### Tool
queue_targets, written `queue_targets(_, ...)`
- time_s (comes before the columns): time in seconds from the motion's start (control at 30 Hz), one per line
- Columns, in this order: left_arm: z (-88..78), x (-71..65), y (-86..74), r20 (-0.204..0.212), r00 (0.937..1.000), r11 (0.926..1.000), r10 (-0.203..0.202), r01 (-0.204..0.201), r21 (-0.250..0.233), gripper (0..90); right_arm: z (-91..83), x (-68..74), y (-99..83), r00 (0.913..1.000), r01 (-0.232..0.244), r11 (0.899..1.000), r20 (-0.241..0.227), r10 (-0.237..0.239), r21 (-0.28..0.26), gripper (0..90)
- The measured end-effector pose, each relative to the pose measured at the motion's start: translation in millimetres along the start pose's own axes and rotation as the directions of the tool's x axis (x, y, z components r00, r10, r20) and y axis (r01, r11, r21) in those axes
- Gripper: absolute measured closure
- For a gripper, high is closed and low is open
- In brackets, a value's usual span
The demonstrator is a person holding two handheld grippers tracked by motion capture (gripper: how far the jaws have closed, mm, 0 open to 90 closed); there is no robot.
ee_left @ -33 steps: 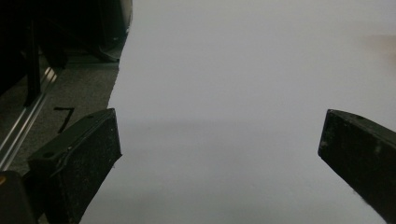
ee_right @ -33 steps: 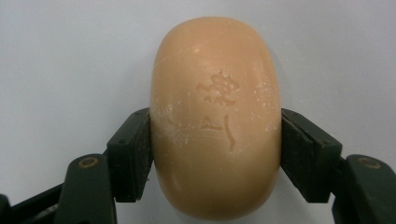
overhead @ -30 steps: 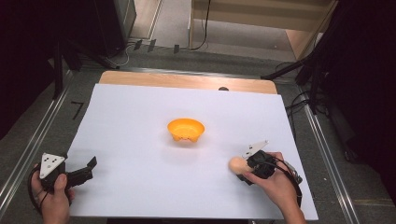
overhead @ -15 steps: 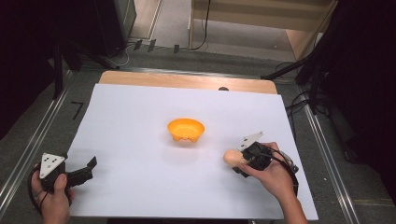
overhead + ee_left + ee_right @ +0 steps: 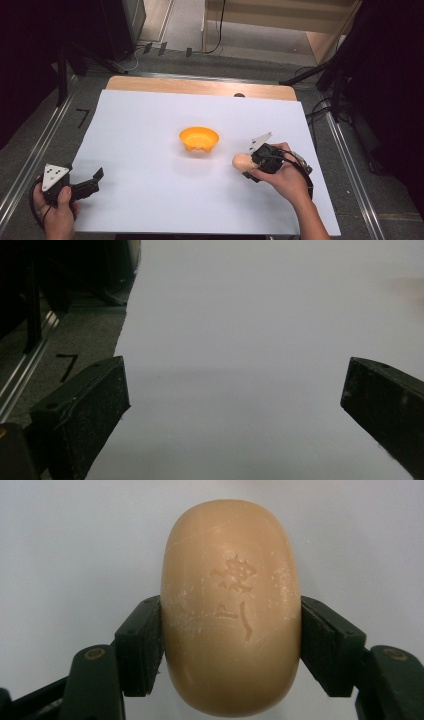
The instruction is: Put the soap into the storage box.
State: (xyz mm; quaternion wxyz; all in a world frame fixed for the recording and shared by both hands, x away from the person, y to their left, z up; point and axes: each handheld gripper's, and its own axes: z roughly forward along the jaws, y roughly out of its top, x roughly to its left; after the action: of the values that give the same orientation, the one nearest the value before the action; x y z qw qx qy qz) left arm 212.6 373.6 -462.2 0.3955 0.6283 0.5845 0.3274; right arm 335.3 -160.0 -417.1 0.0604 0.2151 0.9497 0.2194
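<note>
**Soap bar pinched in your right gripper, just right of the orange bowl**

Landmark for all positions: the orange bowl (image 5: 199, 139), which sits upright on the white sheet (image 5: 150, 125) covering the table.

Right gripper (image 5: 248, 163): your right hand (image 5: 280, 175) holds it to the right of the bowl and slightly nearer to you, apart from the bowl's rim. The jaws are pressed against the two long sides of a tan oval soap bar (image 5: 230, 610). In the right gripper view the bar stands between the pads with its embossed face toward the camera, both pads flat on its flanks; the near end sits low between the jaws and the far end sticks out past the tips. In the high view the soap bar points from the gripper toward the bowl, near it but not touching.

Left gripper (image 5: 91, 183): your left hand (image 5: 56, 205) holds it well to the left of the bowl and closer to you, at the sheet's near left corner. Its jaws stand spread wide, with bare white sheet between them in the left gripper view.
</note>
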Motion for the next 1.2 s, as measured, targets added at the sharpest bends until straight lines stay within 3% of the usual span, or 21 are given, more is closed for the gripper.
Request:
queue_targets(0.23, 0.1, 0.2, -0.1, -0.004, 0.9999, 0.9999, -0.009, 0.009, -0.004, 0.0, -0.6, -6.3, 14.6, 0.9998, 0.017, 1.000, -0.006, -0.017, 0.000, 33.8)
queue_targets(0.37, 0.1, 1.0, 0.0, 0.003, 0.9999, 0.9999, -0.013, 0.013, -0.003, 0.0, -3.2, -9.8, 28.8, 0.9992, 0.038, 0.999, -0.012, -0.038, 0.007, 33.8)
queue_targets(0.4, 0.3, 1.0, 0.0, 0.003, 0.9999, 0.9999, -0.014, 0.014, -0.003, 0.0, -4.2, -12.0, 36.0, 0.9980, 0.062, 0.998, -0.015, -0.062, 0.000, 33.8)
queue_targets(0.97, 0.4, 1.1, 0.0, -0.002, 0.9999, 0.9999, -0.015, 0.015, 0.000, 0.0, -3.6, -21.1, 67.8, 0.9966, 0.064, 0.998, -0.051, -0.065, -0.030, 33.8)
queue_targets(1.2, 0.4, 1.5, 0.1, -0.001, 0.9999, 0.9999, -0.017, 0.017, 0.001, 0.0, -9.9, -24.4, 82.4, 0.9939, 0.088, 0.995, -0.062, -0.091, -0.046, 33.8)
